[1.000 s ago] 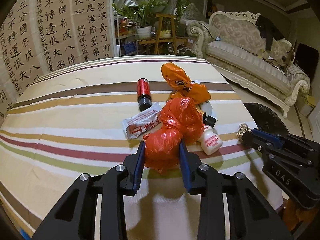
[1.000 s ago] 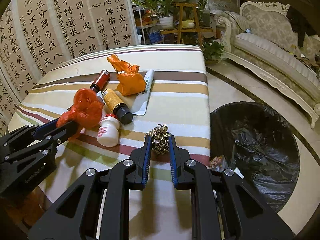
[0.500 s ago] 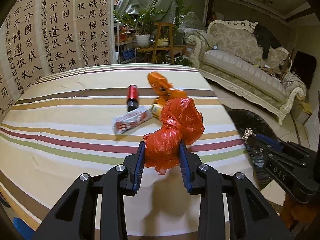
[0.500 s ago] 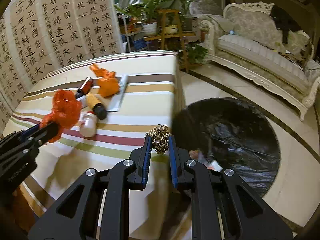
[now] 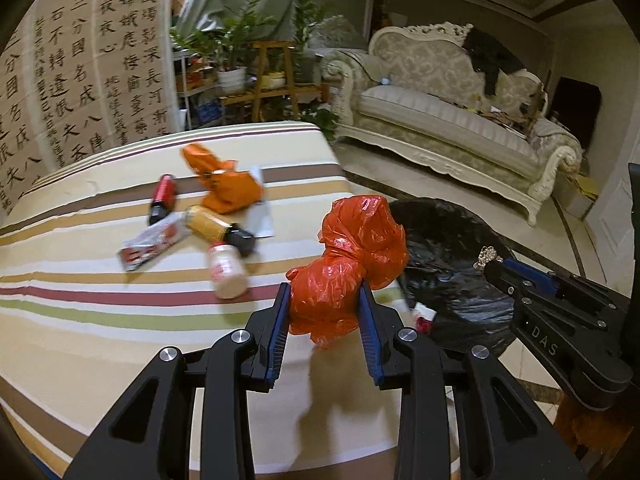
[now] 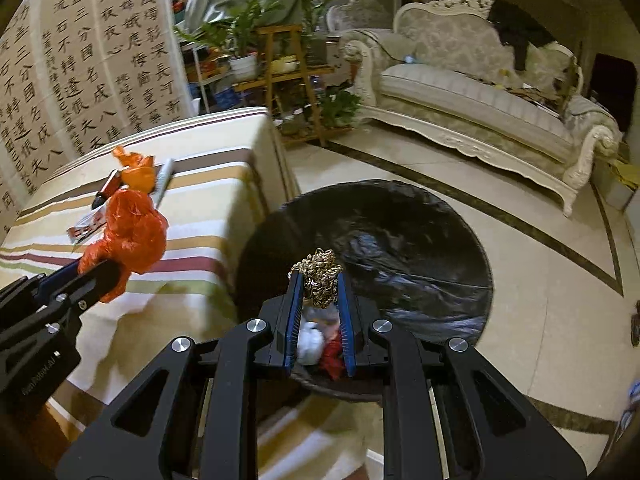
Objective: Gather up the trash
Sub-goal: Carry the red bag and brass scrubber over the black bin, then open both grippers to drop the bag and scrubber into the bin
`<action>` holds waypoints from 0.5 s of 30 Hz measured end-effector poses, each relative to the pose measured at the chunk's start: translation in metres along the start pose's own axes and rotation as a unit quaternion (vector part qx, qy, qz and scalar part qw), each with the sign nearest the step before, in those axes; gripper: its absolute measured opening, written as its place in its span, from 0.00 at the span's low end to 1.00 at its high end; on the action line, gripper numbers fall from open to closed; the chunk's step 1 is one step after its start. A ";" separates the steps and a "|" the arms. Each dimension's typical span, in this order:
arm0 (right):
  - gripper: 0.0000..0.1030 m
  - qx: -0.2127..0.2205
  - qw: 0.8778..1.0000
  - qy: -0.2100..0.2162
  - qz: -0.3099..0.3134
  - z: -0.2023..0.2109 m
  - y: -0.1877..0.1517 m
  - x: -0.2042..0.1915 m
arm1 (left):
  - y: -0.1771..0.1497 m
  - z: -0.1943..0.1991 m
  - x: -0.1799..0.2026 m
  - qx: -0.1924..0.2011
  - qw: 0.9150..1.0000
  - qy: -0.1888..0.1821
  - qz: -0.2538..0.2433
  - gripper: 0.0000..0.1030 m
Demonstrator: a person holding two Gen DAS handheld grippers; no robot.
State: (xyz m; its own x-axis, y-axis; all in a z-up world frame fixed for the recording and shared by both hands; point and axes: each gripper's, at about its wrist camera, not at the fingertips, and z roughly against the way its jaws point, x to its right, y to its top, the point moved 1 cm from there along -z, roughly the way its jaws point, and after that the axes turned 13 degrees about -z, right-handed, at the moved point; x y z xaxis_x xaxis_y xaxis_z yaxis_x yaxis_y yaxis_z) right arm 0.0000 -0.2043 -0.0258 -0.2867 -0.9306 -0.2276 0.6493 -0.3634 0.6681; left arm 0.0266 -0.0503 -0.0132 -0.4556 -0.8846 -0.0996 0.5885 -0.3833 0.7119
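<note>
The left gripper (image 5: 324, 316) squeezes a crinkly, shiny red plastic bag (image 5: 348, 268) at the edge of the striped table (image 5: 80, 320). The right gripper (image 6: 319, 292) is almost closed on a little tangled gold wad (image 6: 320, 276), over the round bin with a black liner (image 6: 420, 240).

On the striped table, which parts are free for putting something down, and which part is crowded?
The near half of the striped tablecloth is bare, from the white bottle to the near edge. The far strip behind the orange bag is bare too. The middle is crowded: red bottle, yellow bottle, wrapper.
</note>
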 end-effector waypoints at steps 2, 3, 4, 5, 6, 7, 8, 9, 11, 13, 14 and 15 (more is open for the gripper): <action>0.17 0.001 1.000 -0.003 -0.007 -0.001 0.001 0.006 | 0.003 -0.005 0.008 -0.001 1.000 -0.002 -0.006 0.32; 0.17 0.000 1.000 -0.004 -0.010 -0.002 0.002 0.009 | 0.004 -0.008 0.011 -0.003 1.000 -0.004 -0.008 0.32; 0.17 0.000 1.000 -0.004 -0.013 -0.003 0.002 0.011 | 0.006 -0.010 0.013 -0.005 1.000 -0.006 -0.010 0.32; 0.17 0.001 1.000 -0.004 -0.014 -0.003 0.002 0.013 | 0.008 -0.014 0.016 -0.009 1.000 -0.007 -0.013 0.32; 0.17 0.002 1.000 -0.005 -0.015 -0.004 0.003 0.016 | 0.010 -0.016 0.017 -0.011 1.000 -0.007 -0.014 0.32; 0.17 0.002 1.000 -0.005 -0.017 -0.005 0.003 0.018 | 0.011 -0.020 0.020 -0.012 1.000 -0.007 -0.018 0.32; 0.17 0.001 1.000 -0.005 -0.019 -0.006 0.003 0.020 | 0.013 -0.023 0.023 -0.014 1.000 -0.007 -0.022 0.32; 0.17 0.001 1.000 -0.005 -0.021 -0.007 0.003 0.021 | 0.012 -0.025 0.026 -0.015 1.000 -0.007 -0.024 0.32; 0.17 -0.001 1.000 -0.006 -0.025 -0.010 0.004 0.025 | 0.015 -0.029 0.032 -0.016 0.999 -0.007 -0.031 0.32; 0.17 -0.001 1.000 -0.007 -0.028 -0.013 0.005 0.029 | 0.016 -0.032 0.036 -0.016 0.999 -0.007 -0.036 0.32; 0.17 -0.002 1.000 -0.008 -0.030 -0.015 0.006 0.032 | 0.018 -0.034 0.038 -0.016 0.999 -0.008 -0.038 0.32; 0.17 -0.002 0.999 -0.009 -0.032 -0.016 0.007 0.033 | 0.019 -0.035 0.041 -0.016 0.999 -0.009 -0.040 0.32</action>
State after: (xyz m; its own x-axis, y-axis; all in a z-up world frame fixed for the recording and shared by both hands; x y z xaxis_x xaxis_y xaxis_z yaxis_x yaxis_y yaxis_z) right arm 0.0065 -0.2382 -0.0397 -0.3395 -0.9047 -0.2574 0.6315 -0.4220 0.6505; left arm 0.0427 -0.1028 -0.0284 -0.5132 -0.8464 -0.1424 0.5713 -0.4607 0.6792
